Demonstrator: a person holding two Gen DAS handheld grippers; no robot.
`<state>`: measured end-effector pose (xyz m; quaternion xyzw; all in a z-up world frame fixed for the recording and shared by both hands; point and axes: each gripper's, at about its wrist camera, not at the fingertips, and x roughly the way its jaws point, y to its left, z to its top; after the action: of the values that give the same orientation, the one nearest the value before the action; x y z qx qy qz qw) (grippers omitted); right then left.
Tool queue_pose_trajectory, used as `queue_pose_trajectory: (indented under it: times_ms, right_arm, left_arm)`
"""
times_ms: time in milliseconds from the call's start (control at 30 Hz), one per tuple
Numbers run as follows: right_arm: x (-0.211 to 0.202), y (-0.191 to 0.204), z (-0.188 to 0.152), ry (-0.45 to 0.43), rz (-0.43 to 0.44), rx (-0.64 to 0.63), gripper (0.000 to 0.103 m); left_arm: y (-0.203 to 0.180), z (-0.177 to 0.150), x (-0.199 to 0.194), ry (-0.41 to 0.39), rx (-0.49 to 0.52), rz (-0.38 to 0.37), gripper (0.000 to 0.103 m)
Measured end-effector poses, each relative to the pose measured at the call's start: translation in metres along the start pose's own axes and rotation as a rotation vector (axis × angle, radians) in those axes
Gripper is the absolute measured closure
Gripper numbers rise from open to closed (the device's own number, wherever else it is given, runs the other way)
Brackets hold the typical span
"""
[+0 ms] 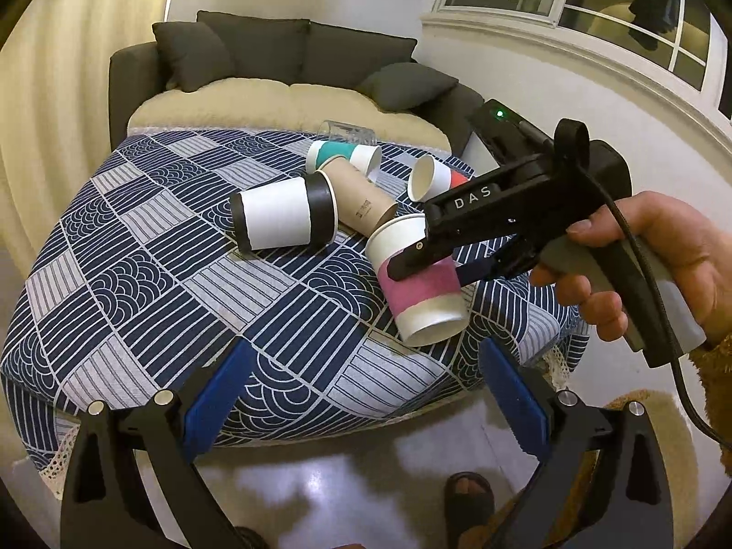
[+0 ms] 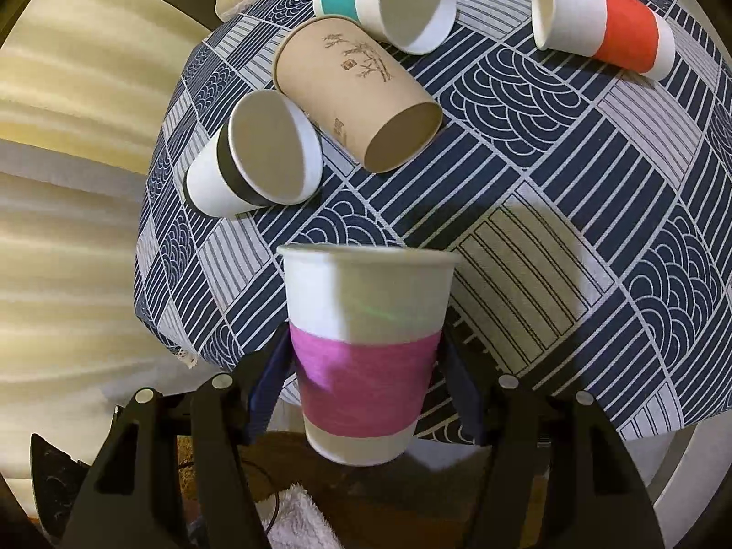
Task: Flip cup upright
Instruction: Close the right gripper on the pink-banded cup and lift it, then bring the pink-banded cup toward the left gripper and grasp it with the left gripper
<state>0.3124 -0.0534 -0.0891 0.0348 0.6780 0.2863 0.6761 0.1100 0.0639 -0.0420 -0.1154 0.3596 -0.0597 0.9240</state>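
A white paper cup with a pink band (image 1: 418, 286) is held by my right gripper (image 1: 427, 265), tilted, above the near right part of the table. In the right wrist view the pink-banded cup (image 2: 366, 357) sits between the blue fingers (image 2: 267, 393), rim away from the camera; my right gripper (image 2: 366, 389) is shut on it. My left gripper (image 1: 366, 407) is open and empty, low over the table's front edge, with blue pads (image 1: 215, 393) spread wide.
Several cups lie on their sides on the blue patterned tablecloth (image 1: 151, 274): a black-banded one (image 1: 283, 217), a brown one (image 1: 361, 201), a teal one (image 1: 343, 153), a red one (image 1: 434, 178). A clear glass (image 1: 347, 130) lies at the back. A sofa (image 1: 283, 59) stands behind.
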Motion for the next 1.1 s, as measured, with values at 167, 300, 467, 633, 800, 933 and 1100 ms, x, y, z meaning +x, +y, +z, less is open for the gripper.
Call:
queue_pose_trajectory:
  times_ms: [167,300,467,633,800,933,1100]
  right_arm:
    - [-0.002,0.000,0.000,-0.006,0.001,-0.002,0.037]
    - [-0.011,0.001,-0.001,-0.019,0.020,-0.009,0.032]
    - [-0.045,0.001,-0.010,-0.081,0.051,-0.026,0.032]
    - [-0.102,-0.003,-0.042,-0.244,0.128,-0.086,0.032]
    - [-0.137,-0.022,-0.085,-0.401,0.154,-0.135,0.032]
    - [-0.140,-0.048,-0.115,-0.445,0.188,-0.142,0.032]
    - [-0.124,-0.072,-0.140,-0.441,0.185,-0.111,0.032]
  left_arm:
    - [-0.001,0.000,0.001,0.004,0.005,0.003,0.007]
    - [-0.002,-0.001,0.002,0.009,0.011,0.008,0.007]
    - [-0.002,0.002,0.004,0.023,-0.003,-0.006,0.007]
    - [0.001,0.020,0.006,0.039,-0.078,-0.071,0.007]
    - [-0.012,0.038,0.022,0.116,-0.094,-0.063,0.007]
    - [-0.022,0.051,0.042,0.184,-0.142,-0.058,0.007]
    - [-0.041,0.067,0.068,0.282,-0.132,-0.031,0.007]
